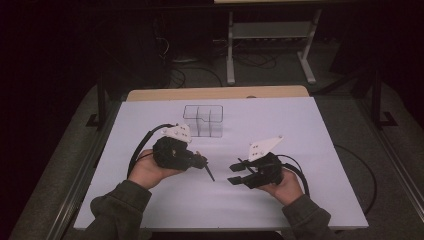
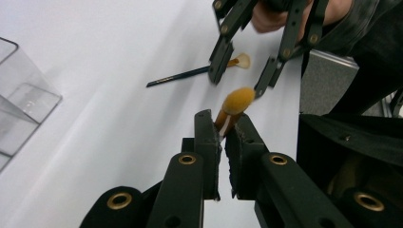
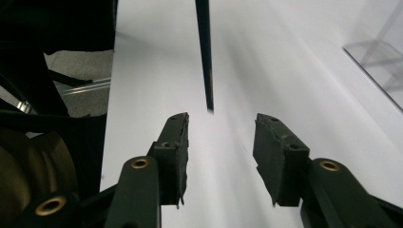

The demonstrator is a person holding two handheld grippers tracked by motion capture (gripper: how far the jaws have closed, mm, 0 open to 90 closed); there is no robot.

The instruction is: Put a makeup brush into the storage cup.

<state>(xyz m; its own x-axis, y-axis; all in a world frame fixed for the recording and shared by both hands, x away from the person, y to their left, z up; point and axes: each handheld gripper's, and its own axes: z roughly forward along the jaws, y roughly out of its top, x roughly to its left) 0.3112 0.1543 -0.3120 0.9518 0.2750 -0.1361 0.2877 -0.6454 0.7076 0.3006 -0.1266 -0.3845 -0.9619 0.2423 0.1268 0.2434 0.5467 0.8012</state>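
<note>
The left gripper (image 2: 222, 130) is clenched on a makeup brush (image 2: 235, 102), pinching it just below the orange-tan bristle head, which pokes out past the jaw tips; seen from above, the thin dark handle (image 1: 209, 172) slants down from that gripper (image 1: 202, 161) toward the white table (image 1: 300, 125), in front of the clear organiser box (image 1: 203, 120) and a little to its right. The right gripper (image 1: 236, 173) stands released, its jaws apart with nothing between them, facing the handle's tip. The brush looks light and stiff along the handle, though narrow and smooth enough to swivel in a pinch; the bristles are soft and would crush, so I would take it on the handle or the ferrule, never the tuft. The left gripper view gives something the high view does not make out: a second brush (image 2: 190, 73) lying flat on the table beyond the far gripper. The right gripper view (image 3: 219, 137) shows the handle's end (image 3: 205, 52) hanging clear ahead of its open pads.
</note>
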